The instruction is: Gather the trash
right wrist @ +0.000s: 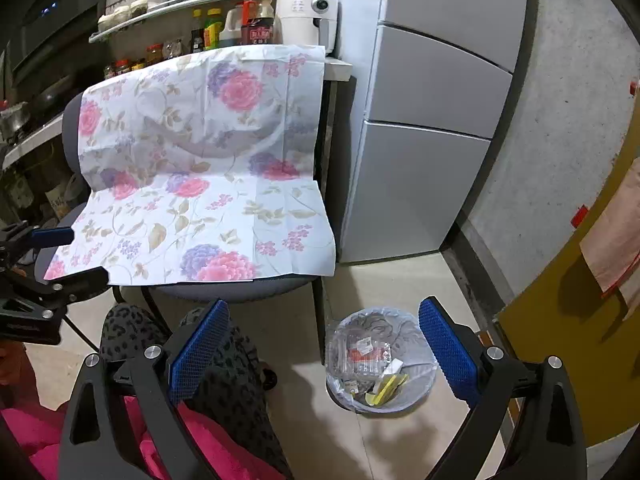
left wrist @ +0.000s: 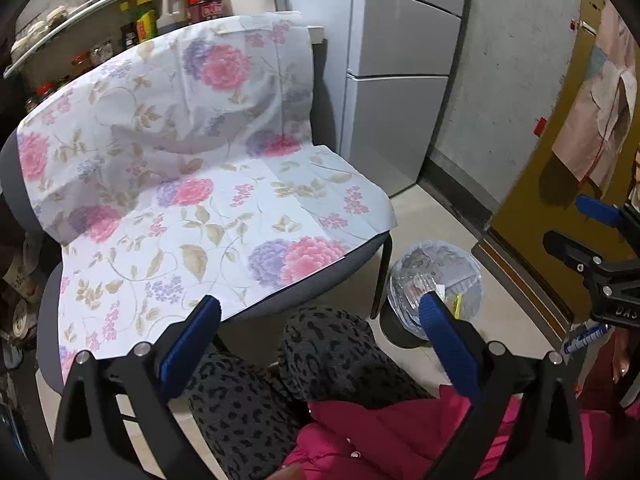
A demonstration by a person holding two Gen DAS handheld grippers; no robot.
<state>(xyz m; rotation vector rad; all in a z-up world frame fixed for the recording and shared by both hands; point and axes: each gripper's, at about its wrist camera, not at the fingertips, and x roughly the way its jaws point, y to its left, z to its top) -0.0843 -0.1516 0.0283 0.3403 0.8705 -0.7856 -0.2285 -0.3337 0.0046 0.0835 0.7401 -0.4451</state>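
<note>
Both pairs of jaws stand spread wide with nothing between them. The right gripper [right wrist: 322, 346] tilts down toward the floor, and the waste bin [right wrist: 380, 360] lies just ahead of it, a little toward its right-hand pad [right wrist: 448, 354], low on the tiled floor [right wrist: 400, 280]. The bin is lined with a clear bag and already holds trash: a crumpled clear plastic tray with a red label [right wrist: 362, 354], a yellow wrapper [right wrist: 386, 388] and some darker scraps beside it.

The left gripper [left wrist: 316, 344] also points downward; from its jaws the same bin [left wrist: 434, 276] sits ahead and off to the right, partly behind its right-hand pad [left wrist: 448, 344], so the right hand is the nearer one to the bin. Straight ahead of the left jaws is a chair [left wrist: 308, 288] draped with a floral sheet [left wrist: 180, 152], whose seat shows no loose item that I can make out. The person's knees in patterned trousers [left wrist: 320, 344] fill the space below both grippers.

Judging from this, the visible trash is already in the bin, and no further piece is evident ahead of either pair of jaws. Beyond the chair stand a grey refrigerator [right wrist: 432, 120] and shelves of bottles [right wrist: 224, 20].
</note>
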